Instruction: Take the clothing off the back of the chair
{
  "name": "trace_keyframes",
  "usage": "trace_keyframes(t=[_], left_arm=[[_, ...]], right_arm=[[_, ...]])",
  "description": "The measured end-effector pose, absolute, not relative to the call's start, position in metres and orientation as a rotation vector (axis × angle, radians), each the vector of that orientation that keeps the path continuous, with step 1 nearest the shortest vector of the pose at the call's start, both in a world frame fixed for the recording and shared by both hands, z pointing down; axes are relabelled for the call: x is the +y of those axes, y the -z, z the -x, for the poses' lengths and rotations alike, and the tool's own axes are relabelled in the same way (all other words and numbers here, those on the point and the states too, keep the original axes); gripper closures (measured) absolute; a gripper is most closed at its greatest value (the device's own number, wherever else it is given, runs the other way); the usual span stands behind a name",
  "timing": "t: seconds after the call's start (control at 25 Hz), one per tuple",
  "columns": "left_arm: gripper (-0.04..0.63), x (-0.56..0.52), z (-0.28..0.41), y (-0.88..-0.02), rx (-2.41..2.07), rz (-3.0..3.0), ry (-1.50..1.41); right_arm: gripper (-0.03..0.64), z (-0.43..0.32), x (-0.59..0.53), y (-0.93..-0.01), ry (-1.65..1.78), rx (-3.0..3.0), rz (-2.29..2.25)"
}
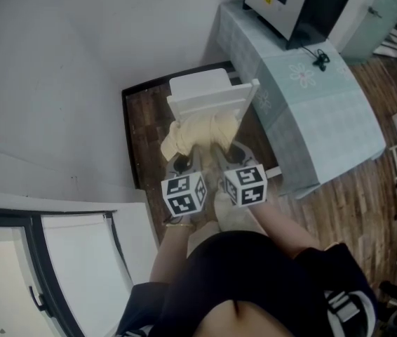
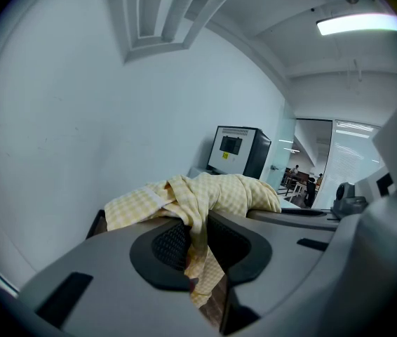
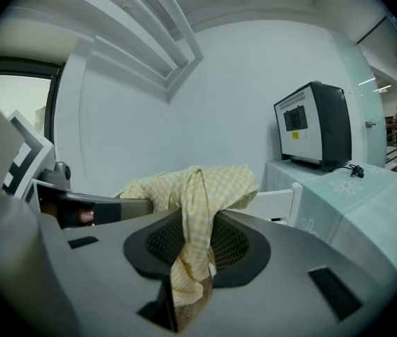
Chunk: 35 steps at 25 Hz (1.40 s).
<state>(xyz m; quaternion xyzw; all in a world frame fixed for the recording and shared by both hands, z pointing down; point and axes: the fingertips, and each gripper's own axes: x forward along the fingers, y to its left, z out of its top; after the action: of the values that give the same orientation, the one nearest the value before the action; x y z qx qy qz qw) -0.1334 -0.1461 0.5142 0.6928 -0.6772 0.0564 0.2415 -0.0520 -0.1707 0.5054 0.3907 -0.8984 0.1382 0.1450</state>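
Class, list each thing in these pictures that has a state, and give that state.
Checked garment, bunched up, gripped by both tools beside the chair back.
Left tool, shut on the garment.
Right tool, shut on the garment.
White chair, upright.

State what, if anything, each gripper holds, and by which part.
Both hold the yellow checked garment. The left gripper pinches a bunched fold at its left side, the right gripper one at its right side.

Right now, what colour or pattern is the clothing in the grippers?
The clothing is a pale yellow check, clearest in the right gripper view.
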Motion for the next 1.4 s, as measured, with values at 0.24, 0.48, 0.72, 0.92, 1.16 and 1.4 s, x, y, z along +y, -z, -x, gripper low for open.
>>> trace_keyframes(t=[0.24,0.48,0.72,0.92,1.16,1.4], left_arm=[[0.535,-0.125,0.134,-0.513,-1.865,-1.876,-0.144],[0.535,-0.105,0.135,-0.508,-1.879,-1.875,-0.13],[0.535,-0.088,0.132,-0.506,-1.88,-1.874,-0.121],[0.535,-0.08,0.129,-0.503,-1.879,-1.881,-0.109],[0.535,-0.077,0.124,-0.497,-1.878,-1.894,-0.098],[0.535,-0.074,0.121,-0.497,-1.87,-1.9,-0.092]], right_arm=[[0.52,0.054,-0.153,-0.503,-0.381,-2.605,-1.085],[0.52,0.056,-0.134,-0.497,-0.364,-2.624,-1.061],[0.52,0.053,-0.118,-0.496,-0.362,-2.628,-1.051],[0.52,0.049,-0.11,-0.493,-0.348,-2.632,-1.055],[0.52,0.044,-0.106,-0.488,-0.339,-2.634,-1.064],[0.52,0.042,-0.103,-0.486,-0.327,-2.635,-1.065]])
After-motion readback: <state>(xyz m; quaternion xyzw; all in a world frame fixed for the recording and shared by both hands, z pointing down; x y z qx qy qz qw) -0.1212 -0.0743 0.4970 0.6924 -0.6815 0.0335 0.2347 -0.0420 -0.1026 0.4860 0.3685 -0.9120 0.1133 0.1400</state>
